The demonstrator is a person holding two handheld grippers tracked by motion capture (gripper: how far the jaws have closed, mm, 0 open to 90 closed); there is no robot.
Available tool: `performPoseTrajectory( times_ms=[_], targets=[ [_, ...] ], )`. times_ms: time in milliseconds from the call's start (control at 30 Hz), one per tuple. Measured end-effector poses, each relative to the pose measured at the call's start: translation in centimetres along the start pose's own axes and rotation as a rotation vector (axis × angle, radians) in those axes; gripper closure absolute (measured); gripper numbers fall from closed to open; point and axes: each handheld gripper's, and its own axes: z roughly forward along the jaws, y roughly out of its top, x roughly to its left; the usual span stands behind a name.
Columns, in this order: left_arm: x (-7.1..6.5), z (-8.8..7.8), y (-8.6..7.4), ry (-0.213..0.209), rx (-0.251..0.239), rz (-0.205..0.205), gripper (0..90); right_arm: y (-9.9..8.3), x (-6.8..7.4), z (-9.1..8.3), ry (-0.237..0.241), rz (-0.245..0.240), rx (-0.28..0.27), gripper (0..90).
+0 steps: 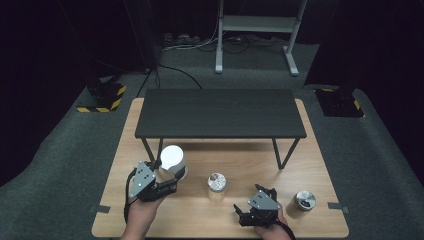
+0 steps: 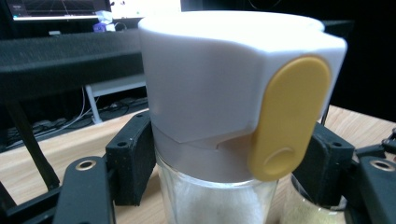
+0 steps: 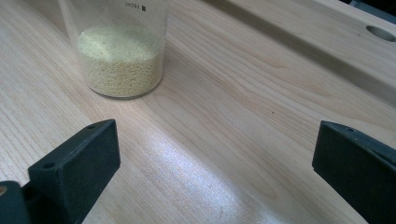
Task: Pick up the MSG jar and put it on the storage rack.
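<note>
My left gripper (image 1: 172,179) is shut on a glass jar with a white lid (image 1: 172,158), held a little above the wooden table (image 1: 200,220) at its left. In the left gripper view the black pads (image 2: 133,161) press on the glass just under the white lid (image 2: 210,84), which has a yellow flap (image 2: 287,116); white grains fill the jar. My right gripper (image 1: 248,201) rests low near the front edge, jaws wide open with nothing between them (image 3: 215,158). A metal-lidded jar of yellow grains (image 1: 216,186) (image 3: 121,51) stands just ahead of it.
A low black shelf on thin legs (image 1: 220,112) spans the back of the table. A second metal-lidded jar (image 1: 302,202) stands at the front right, close to the right hand. Bare wood lies between the jars and under the shelf.
</note>
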Motion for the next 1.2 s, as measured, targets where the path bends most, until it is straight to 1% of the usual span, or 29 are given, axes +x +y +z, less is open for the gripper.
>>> performPoseTrajectory(
  times_ms=[533, 633, 867, 1200],
  targets=[
    [0.3, -0.6, 2.4, 0.007, -0.043, 0.014, 30.3, 0.0, 0.0, 0.0, -0.003, -0.003, 0.0, 0.3],
    [0.4, -0.7, 2.8, 0.006, -0.053, 0.012, 30.3, 0.0, 0.0, 0.0, -0.002, -0.003, 0.0, 0.3],
    [0.6, -0.7, 3.9, 0.012, -0.071, 0.021, 30.3, 0.0, 0.0, 0.0, -0.002, 0.0, -0.001, 0.3],
    [0.8, -0.6, 5.5, 0.007, -0.099, 0.021, 30.3, 0.0, 0.0, 0.0, -0.002, 0.0, -0.001, 0.3]
  ],
)
